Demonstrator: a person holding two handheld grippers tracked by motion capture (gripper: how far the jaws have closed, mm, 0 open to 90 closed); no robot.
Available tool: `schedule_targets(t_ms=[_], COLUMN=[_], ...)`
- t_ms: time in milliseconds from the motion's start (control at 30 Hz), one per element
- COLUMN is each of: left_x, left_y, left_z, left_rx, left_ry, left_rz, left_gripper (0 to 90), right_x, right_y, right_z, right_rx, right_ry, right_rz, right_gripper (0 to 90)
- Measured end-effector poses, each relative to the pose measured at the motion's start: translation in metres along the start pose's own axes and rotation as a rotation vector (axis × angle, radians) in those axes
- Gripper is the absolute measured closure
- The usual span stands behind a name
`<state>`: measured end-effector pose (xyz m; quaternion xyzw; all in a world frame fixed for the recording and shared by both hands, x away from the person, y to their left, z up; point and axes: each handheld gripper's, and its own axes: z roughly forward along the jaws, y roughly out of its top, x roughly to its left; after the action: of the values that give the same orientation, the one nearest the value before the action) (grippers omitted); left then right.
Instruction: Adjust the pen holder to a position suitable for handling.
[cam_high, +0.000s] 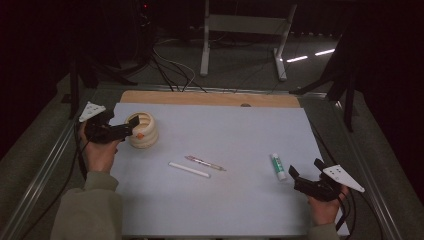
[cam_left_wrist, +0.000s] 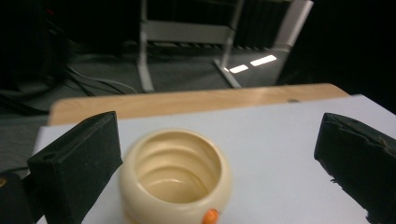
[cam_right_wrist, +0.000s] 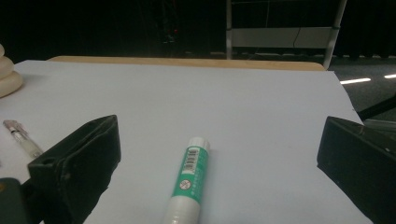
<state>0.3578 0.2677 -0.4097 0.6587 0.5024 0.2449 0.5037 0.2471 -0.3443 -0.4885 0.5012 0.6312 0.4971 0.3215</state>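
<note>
Your left gripper (cam_high: 131, 126) has its jaws wide apart, holding nothing. Between them in the left gripper view sits the cream ribbed round ceramic pot (cam_left_wrist: 175, 177), upright, mouth open to the camera, with a small orange bit (cam_left_wrist: 211, 216) at its near rim. The left jaw stands just beside the pot's wall; touching or not, you can't tell. The right jaw is well clear of it. In the high view the pot (cam_high: 143, 131) sits at the far left of the pale grey mat (cam_high: 225, 200), with the gripper's tips at its left side.

Your right gripper (cam_high: 296, 176) also has jaws spread apart, nothing clamped. In the right gripper view the green-and-white glue stick (cam_right_wrist: 188, 179) lies flat between them, closer to the left jaw, touching neither, its white cap end pointing away from the camera. In the high view the glue stick (cam_high: 278, 166) lies just left of the gripper tips, near the mat's right edge.

Mid-mat, a clear slim pen (cam_high: 205, 163) and a white stick (cam_high: 189, 170) lie side by side, apart from both grippers. The mat covers a wooden tabletop (cam_high: 210, 98), whose far strip is bare.
</note>
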Motion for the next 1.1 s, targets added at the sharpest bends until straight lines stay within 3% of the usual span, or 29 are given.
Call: schedule_targets(t_ms=[100,400,767,833,1033,1100], left_x=[0.0,0.007,0.02,0.02,0.023,0.024], left_y=[-0.001,0.002,0.003,0.003,0.0,-0.002], left_z=[0.006,0.023,0.04,0.042,0.052,0.055], left_rx=[0.033,0.064,0.077,0.087,0.15,0.182], left_ry=[0.026,0.081,0.118,0.13,0.178,0.205], left_rz=[0.042,0.034,-0.059,-0.053,-0.074,-0.099], left_gripper=[1.0,1.0,1.4,3.3,7.9,16.1], right_x=[0.0,0.0,-0.001,-0.001,-0.004,-0.006], right_y=[0.0,-0.001,-0.001,-0.001,-0.001,-0.002], right_z=[0.0,0.0,0.002,0.002,0.002,0.003], right_rx=[0.001,0.001,0.001,0.002,0.0,0.005], right_ry=[-0.004,-0.007,-0.003,-0.001,0.004,0.01], right_rz=[-0.004,-0.004,0.008,0.014,0.04,0.053], right_gripper=[0.0,0.0,0.0,0.0,0.0,0.0])
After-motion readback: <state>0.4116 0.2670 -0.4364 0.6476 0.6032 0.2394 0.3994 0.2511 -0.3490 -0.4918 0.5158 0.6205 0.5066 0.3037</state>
